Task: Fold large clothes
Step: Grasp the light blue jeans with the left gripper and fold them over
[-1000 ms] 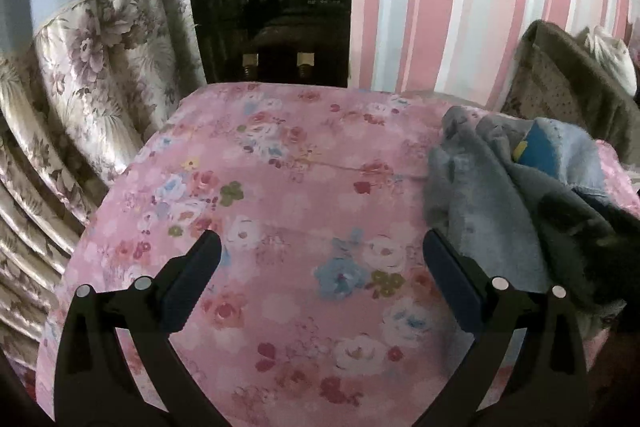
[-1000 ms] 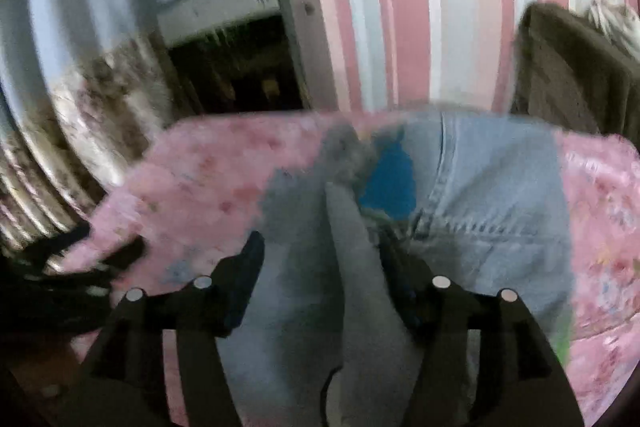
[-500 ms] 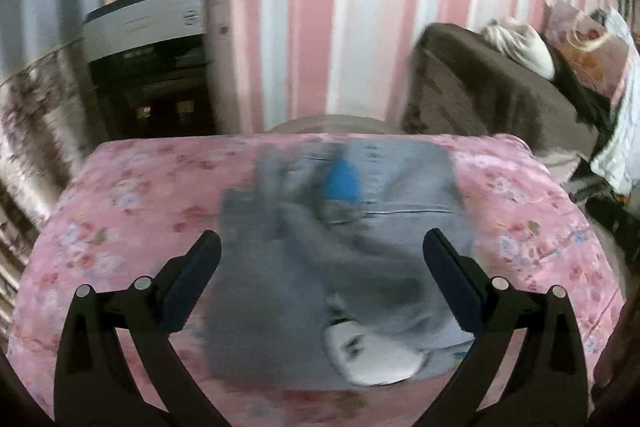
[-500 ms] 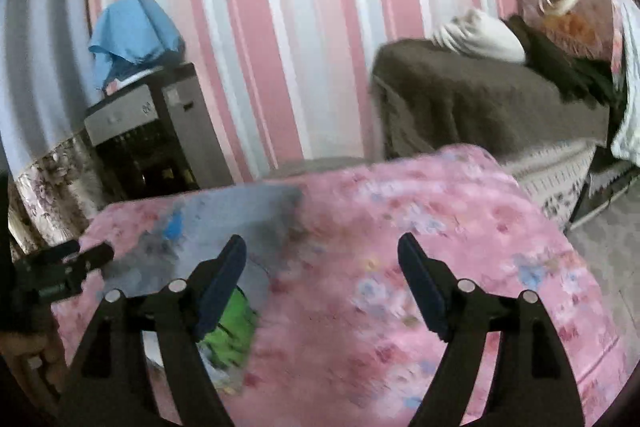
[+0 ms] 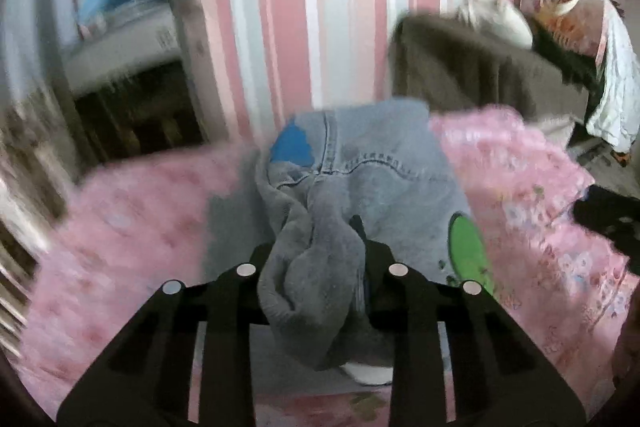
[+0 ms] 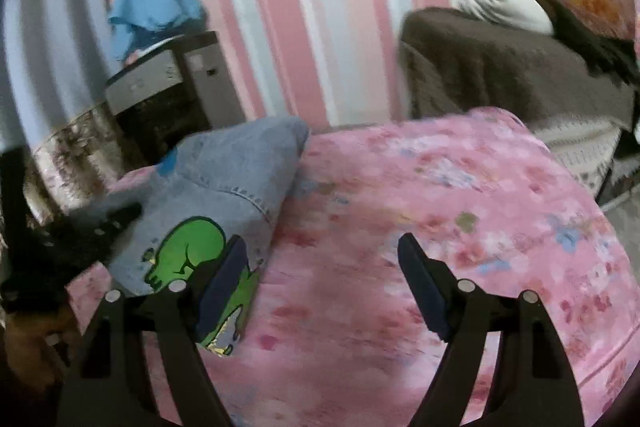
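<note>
The garment (image 5: 384, 163) at frame centre is pale blue denim with a grey fleecy lining, a bright blue patch (image 5: 291, 147) and a green cartoon figure (image 6: 188, 247). It lies on a pink floral cover (image 6: 460, 195). The wall (image 6: 312, 7) above carries pink and white stripes. Black tongs (image 5: 316, 267) fill the lower frame; a sky-blue cloth (image 6: 154, 7) sits upper left, a brown throw (image 6: 500, 67) upper right.

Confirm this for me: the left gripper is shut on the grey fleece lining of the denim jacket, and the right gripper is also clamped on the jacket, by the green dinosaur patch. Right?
Not quite. The left gripper is shut on the grey lining of the denim jacket, but the right gripper is open and holds nothing, beside the green dinosaur patch. The right wrist view shows this.
</note>
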The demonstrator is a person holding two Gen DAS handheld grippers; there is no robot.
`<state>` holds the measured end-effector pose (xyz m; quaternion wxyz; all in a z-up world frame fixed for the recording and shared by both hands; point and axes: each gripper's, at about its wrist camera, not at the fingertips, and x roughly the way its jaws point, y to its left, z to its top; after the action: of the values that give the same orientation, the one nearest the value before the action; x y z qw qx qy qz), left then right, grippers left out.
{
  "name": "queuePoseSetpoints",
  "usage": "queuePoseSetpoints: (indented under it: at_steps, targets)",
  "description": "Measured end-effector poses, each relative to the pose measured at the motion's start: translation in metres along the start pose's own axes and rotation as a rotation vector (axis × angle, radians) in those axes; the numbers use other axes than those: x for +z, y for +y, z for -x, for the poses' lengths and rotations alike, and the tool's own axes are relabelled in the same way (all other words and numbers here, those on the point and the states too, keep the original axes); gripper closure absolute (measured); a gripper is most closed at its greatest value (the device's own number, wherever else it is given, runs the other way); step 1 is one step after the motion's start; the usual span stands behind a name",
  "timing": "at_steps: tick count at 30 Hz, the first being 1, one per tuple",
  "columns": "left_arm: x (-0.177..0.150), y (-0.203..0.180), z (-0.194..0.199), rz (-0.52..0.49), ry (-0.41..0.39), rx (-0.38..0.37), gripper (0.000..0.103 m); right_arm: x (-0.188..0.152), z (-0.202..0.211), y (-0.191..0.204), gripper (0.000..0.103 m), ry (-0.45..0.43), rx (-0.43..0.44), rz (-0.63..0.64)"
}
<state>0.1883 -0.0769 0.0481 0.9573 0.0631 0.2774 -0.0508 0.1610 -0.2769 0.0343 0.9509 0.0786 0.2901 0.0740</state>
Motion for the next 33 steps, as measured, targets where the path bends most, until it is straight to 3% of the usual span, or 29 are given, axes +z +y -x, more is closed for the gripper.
queuePoseSetpoints:
  at_steps: [4,7,10,12,15,18,20,24,29,33]
  targets:
    - [0.003,0.026,0.026,0.002,-0.064,0.066,0.076,0.009,-0.017,0.049,0.024,-0.002,0.039,0.094]
    - [-0.017,0.052,0.006,0.054,0.013,0.052,0.071,0.002,-0.048,0.084,0.024,0.053,0.036,0.186]
    - [-0.049,0.077,-0.023,0.096,0.080,0.095,0.065,-0.020,-0.078,0.102,0.021,0.095,-0.022,0.262]
    - [-0.065,0.092,-0.034,0.126,0.112,0.105,0.050,-0.036,-0.089,0.108,0.021,0.096,-0.072,0.301]
    - [-0.072,0.098,-0.037,0.149,0.100,0.109,0.040,-0.041,-0.091,0.112,0.021,0.082,-0.104,0.312]
    - [-0.066,0.098,-0.036,0.147,0.094,0.139,0.029,-0.031,-0.087,0.106,0.020,0.111,-0.078,0.264]
    - [-0.056,0.102,-0.027,0.173,0.080,0.139,0.028,-0.019,-0.079,0.101,0.020,0.113,-0.047,0.245]
    - [-0.019,0.108,0.006,0.161,-0.024,0.164,0.007,0.017,-0.061,0.089,0.017,0.002,-0.025,0.202]
    - [0.027,0.098,-0.004,0.087,-0.051,0.168,0.005,0.054,-0.082,0.088,0.014,-0.071,-0.099,0.253]
    - [0.044,0.084,-0.040,0.020,-0.017,0.167,0.004,0.065,-0.123,0.083,0.014,-0.035,-0.119,0.253]
